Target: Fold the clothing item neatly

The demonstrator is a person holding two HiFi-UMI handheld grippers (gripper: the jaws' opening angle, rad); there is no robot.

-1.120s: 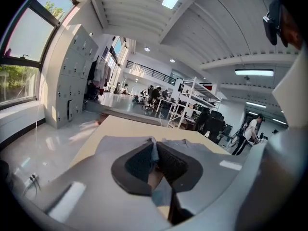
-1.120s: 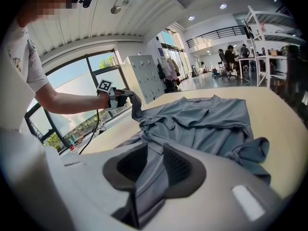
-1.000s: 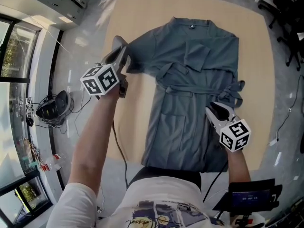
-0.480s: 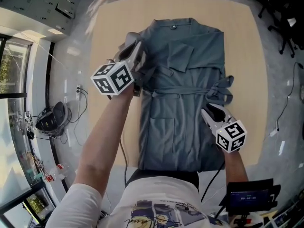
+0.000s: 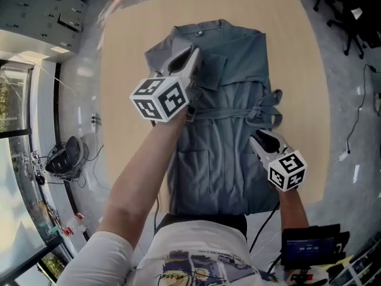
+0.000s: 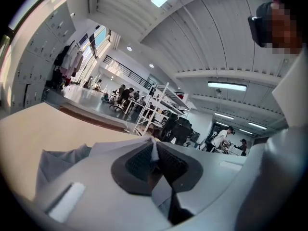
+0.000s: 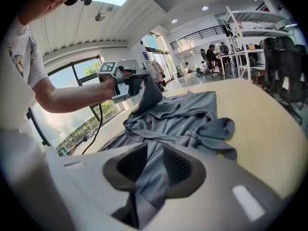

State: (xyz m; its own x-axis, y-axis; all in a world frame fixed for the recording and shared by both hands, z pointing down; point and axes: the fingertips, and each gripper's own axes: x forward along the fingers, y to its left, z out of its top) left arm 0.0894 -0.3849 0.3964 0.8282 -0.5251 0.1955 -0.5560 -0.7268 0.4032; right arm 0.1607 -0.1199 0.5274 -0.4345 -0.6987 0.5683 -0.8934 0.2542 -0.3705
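A grey-blue belted robe (image 5: 229, 154) lies lengthwise on the tan table (image 5: 297, 70), collar at the far end. My left gripper (image 5: 191, 57) is shut on the robe's left sleeve and holds it lifted over the chest. In the left gripper view a thin fold of grey cloth is pinched between the jaws of the left gripper (image 6: 153, 148). My right gripper (image 5: 257, 139) sits at the robe's right edge below the belt knot (image 5: 262, 109). In the right gripper view, the right gripper (image 7: 153, 158) has cloth running between its jaws, and the robe (image 7: 183, 114) spreads beyond it.
Office chairs (image 5: 351, 16) stand past the table's far right corner. Cables and gear (image 5: 65, 151) lie on the floor at the left by the windows. A small screen (image 5: 309, 246) sits near my right side. People (image 6: 221, 138) and shelving (image 6: 161, 105) are far off.
My left gripper has swung right from beside the robe's left edge to above its chest, carrying the sleeve with it. The right gripper has stayed at the right edge.
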